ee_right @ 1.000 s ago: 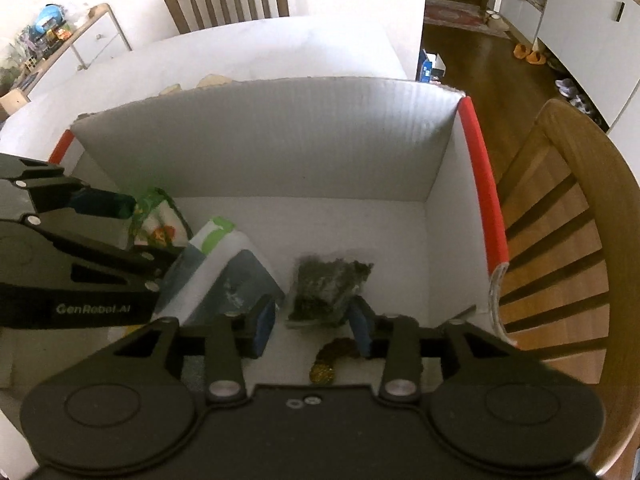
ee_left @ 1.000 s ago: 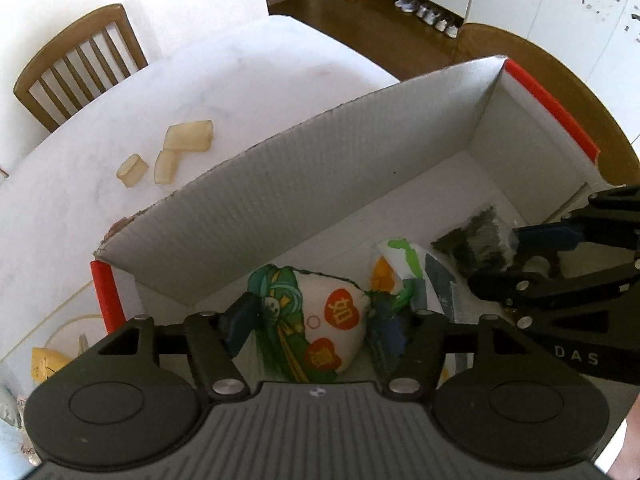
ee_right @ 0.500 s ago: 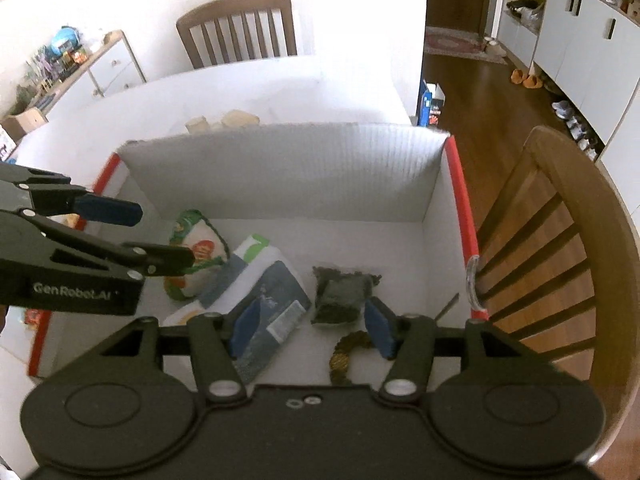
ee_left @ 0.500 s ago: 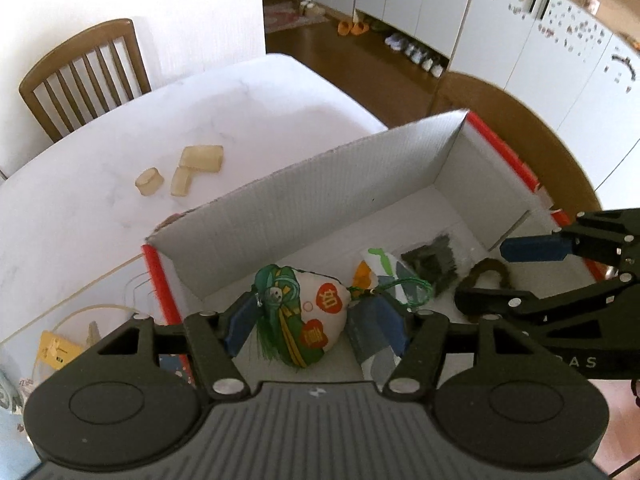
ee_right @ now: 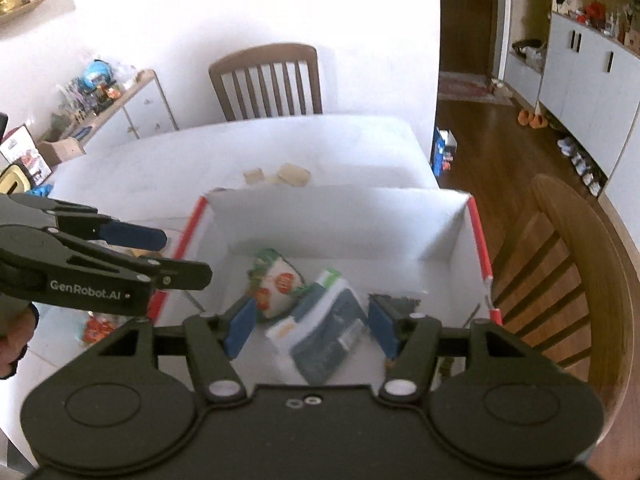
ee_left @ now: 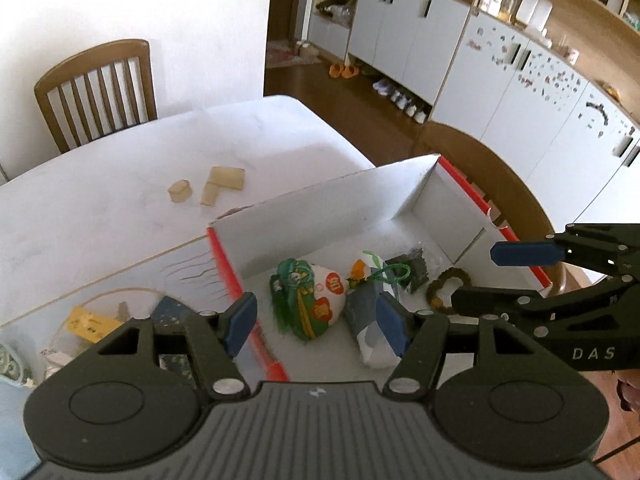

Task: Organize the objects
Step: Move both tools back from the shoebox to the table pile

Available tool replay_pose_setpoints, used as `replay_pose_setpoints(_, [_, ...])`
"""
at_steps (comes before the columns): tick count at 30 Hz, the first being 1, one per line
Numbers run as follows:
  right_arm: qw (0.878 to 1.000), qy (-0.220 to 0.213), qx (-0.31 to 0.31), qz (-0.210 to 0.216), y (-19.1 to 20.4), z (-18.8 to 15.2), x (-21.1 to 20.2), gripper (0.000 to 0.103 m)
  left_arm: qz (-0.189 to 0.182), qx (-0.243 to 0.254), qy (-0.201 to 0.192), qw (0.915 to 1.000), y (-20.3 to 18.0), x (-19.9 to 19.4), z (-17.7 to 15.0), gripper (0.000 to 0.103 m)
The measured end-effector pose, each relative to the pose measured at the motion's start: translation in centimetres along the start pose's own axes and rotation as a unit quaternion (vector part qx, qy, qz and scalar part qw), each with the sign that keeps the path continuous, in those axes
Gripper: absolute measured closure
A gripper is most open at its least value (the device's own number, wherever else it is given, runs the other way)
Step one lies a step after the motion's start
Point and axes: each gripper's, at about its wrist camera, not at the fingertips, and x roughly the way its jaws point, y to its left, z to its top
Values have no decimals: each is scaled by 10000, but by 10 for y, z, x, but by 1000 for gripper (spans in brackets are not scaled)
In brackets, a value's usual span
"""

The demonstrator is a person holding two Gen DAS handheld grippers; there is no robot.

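Observation:
A white cardboard box with red-edged flaps stands on the white table; it also shows in the right wrist view. Inside lie a green and white pouch, a blue and white packet, a dark packet and a brown bead bracelet. The pouch and packet show in the right wrist view too. My left gripper is open and empty, high above the box's left part. My right gripper is open and empty above the box.
Three beige blocks lie on the table beyond the box. A round dish with a yellow item sits left of the box. Wooden chairs stand at the far end and at the right side.
Both grippers have risen up and back out of the box, so the whole box and more of the room now show. Both stay open and empty. The objects in the box have not moved.

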Motion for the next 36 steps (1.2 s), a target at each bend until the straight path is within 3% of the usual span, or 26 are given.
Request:
replay_pose_setpoints(4, [9999,-112,-28,89,21,0,-9,40,-26,-79,-114,9999,18,-24,-13,31])
replay_pose_setpoints(11, [9996,-169,-101,199,65,-4,-12,31,51,-281,-324,9991,61,-63,-36,31])
replay_pose_setpoints(15, [9992,-160,-208,304,93,-7,-8,24,213,-367,-407,9983,88,-79,-49,23])
replay_pose_setpoints(21, [9987,-113,-315,376,129,-7,1,18,426,-570,-498,9962,130,-99,-67,22])
replay_pose_setpoints(36, [9976,263,-402,489,202,-19,45,14,380,-907,-306,9947,211,-101,-121,17])
